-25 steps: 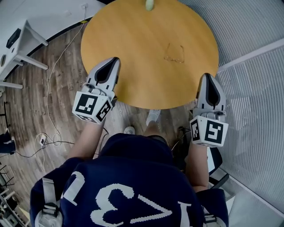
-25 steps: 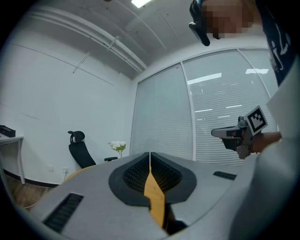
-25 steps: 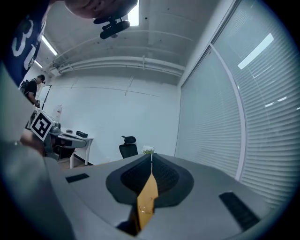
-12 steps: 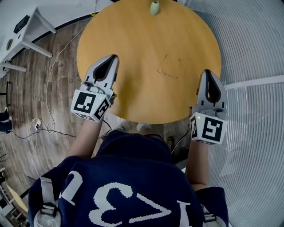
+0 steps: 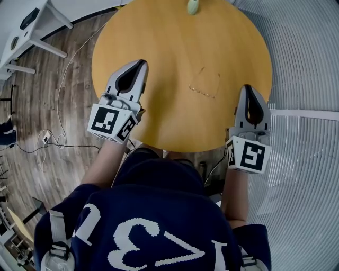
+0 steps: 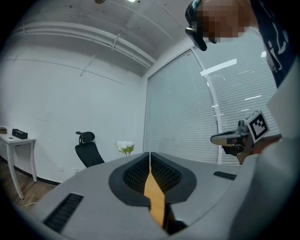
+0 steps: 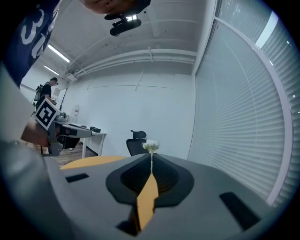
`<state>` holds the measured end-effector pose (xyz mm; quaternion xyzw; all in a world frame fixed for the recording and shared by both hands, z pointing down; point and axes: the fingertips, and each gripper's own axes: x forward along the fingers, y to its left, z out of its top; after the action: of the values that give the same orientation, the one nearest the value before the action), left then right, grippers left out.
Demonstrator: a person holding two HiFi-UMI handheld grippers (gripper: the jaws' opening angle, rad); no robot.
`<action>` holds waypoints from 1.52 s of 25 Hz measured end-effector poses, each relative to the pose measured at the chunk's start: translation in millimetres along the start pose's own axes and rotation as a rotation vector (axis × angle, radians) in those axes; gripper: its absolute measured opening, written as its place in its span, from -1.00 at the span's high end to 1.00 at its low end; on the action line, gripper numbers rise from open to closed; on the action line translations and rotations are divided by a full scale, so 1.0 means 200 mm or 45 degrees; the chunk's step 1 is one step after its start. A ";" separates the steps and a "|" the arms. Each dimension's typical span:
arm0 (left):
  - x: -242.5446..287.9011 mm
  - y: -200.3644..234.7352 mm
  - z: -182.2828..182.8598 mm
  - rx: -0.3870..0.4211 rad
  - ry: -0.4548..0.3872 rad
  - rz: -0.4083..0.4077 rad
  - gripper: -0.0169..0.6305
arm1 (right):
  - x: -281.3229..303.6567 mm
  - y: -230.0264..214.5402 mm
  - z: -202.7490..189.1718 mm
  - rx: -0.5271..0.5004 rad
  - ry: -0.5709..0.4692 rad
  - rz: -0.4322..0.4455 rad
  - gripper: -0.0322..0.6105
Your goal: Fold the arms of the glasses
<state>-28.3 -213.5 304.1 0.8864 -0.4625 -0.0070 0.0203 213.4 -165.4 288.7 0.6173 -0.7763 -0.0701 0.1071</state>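
Wooden round table (image 5: 159,37) bears thin wire-frame glasses (image 5: 205,83), arms seemingly unfolded. Left gripper (image 5: 141,64) and right gripper (image 5: 247,88) are both closed and empty; better to open the jaws first, then approach one arm gently.

Round light-brown wooden tabletop (image 5: 159,47). Small pale-green vase (image 5: 192,6) sits at its far edge, with white flowers (image 7: 151,146) in it. Black office chair (image 6: 89,152) stands behind the flowers, near a white wall (image 6: 70,108). White desk (image 5: 29,32) is at left on the wood-plank floor (image 5: 74,100), with a small dark box (image 6: 19,133) on top. Loose cables (image 5: 53,142) lie coiled on the floor. Slatted blinds (image 7: 234,112) cover the window side. A person (image 7: 47,91) stands far back. Strip lights (image 7: 58,54) on the ceiling.
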 end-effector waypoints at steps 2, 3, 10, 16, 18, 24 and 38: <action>0.05 0.00 0.00 -0.008 -0.002 -0.025 0.88 | 0.02 0.01 -0.02 -0.016 0.019 0.002 0.81; 0.07 -0.01 0.00 -0.011 -0.001 -0.040 0.88 | 0.03 0.01 -0.02 -0.028 0.032 0.004 0.81; 0.23 -0.01 -0.07 -0.041 0.029 -0.091 0.88 | 0.18 0.07 -0.30 -0.044 0.235 0.098 0.80; 0.30 0.05 -0.14 -0.095 0.072 -0.097 0.88 | 0.29 0.30 -0.70 -0.214 0.502 0.294 0.80; 0.30 0.05 -0.17 -0.108 0.093 -0.098 0.88 | 0.30 0.38 -0.87 -0.340 0.616 0.351 0.80; 0.26 0.09 -0.29 -0.113 0.154 -0.090 0.88 | 0.29 0.54 -1.25 -0.878 0.805 0.436 0.63; 0.22 0.21 -0.40 -0.119 0.220 -0.064 0.88 | 0.37 0.54 -1.38 -1.145 0.814 0.386 0.78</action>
<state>-35.0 -271.2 386.6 0.8931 -0.4358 0.0472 0.1014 164.7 -206.8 587.7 0.3833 -0.6788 -0.1874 0.5976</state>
